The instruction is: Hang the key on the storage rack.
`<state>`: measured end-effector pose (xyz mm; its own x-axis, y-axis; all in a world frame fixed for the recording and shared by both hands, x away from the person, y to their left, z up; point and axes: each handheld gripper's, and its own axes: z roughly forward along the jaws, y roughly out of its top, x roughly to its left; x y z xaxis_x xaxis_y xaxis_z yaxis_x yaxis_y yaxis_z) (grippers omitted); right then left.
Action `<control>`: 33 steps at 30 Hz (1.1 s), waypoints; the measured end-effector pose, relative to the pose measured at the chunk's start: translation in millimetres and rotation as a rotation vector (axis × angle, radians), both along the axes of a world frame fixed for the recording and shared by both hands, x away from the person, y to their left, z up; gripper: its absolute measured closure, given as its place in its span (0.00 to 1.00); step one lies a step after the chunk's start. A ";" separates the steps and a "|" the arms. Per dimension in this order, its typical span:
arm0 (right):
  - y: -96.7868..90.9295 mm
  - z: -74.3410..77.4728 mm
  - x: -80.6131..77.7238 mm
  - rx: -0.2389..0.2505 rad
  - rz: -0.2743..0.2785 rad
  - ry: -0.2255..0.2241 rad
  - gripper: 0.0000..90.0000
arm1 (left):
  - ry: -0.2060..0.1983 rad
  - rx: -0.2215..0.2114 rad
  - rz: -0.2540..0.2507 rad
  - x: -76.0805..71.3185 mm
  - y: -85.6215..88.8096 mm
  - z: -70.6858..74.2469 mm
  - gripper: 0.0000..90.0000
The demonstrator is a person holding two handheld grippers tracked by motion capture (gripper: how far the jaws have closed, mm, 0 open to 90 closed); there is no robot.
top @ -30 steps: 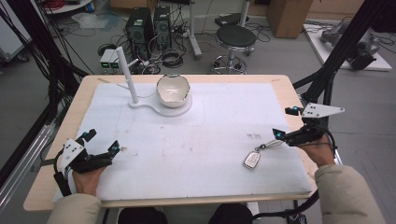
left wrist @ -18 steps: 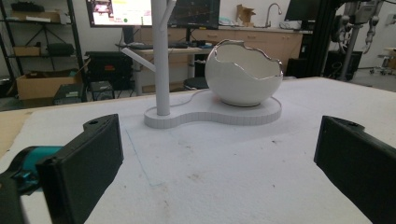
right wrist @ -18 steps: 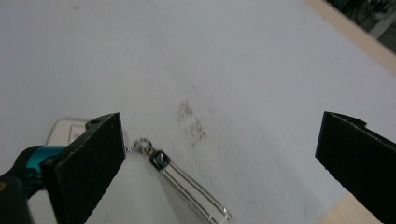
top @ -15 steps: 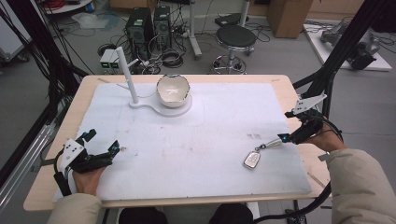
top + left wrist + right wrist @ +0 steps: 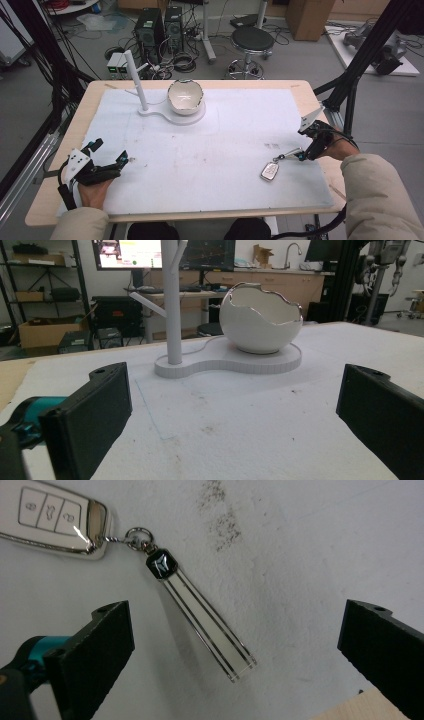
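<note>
White padded table [image 5: 210,150]: right gripper [image 5: 235,645] gapes wide, empty, over the key strap [image 5: 205,617]; lower squarely, pinch mid-strap.

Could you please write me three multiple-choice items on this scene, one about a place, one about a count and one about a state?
1. Where does the key fob lie?
A. inside the bowl
B. on the white mat near the right gripper
C. on the floor by the stool

2. How many buttons show on the key fob?
A. one
B. three
C. six

3. How does the right gripper stand?
A. open, with the strap between its jaws but not touched
B. shut on the strap
C. shut on the bowl

Answers:
1. B: in the high view the fob rests on the white mat just left of the right gripper.
2. B: the right gripper view shows three button outlines in a row on it.
3. A: the black jaws stand wide apart on either side of the strap, which lies flat on the mat.
</note>
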<state>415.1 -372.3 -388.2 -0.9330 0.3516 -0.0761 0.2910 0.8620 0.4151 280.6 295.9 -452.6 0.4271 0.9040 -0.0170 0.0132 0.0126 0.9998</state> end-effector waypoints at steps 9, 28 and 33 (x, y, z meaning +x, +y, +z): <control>5.6 -10.1 6.0 -0.056 0.020 0.048 0.09 | 0.001 0.000 0.002 0.2 0.1 0.0 0.02; 3.0 -15.4 10.0 -0.160 0.051 0.114 0.56 | 0.003 0.003 0.004 0.4 -0.3 0.2 0.02; 3.3 -16.1 9.4 -0.185 0.056 0.108 0.68 | 0.003 0.004 0.004 0.4 -0.4 0.2 0.02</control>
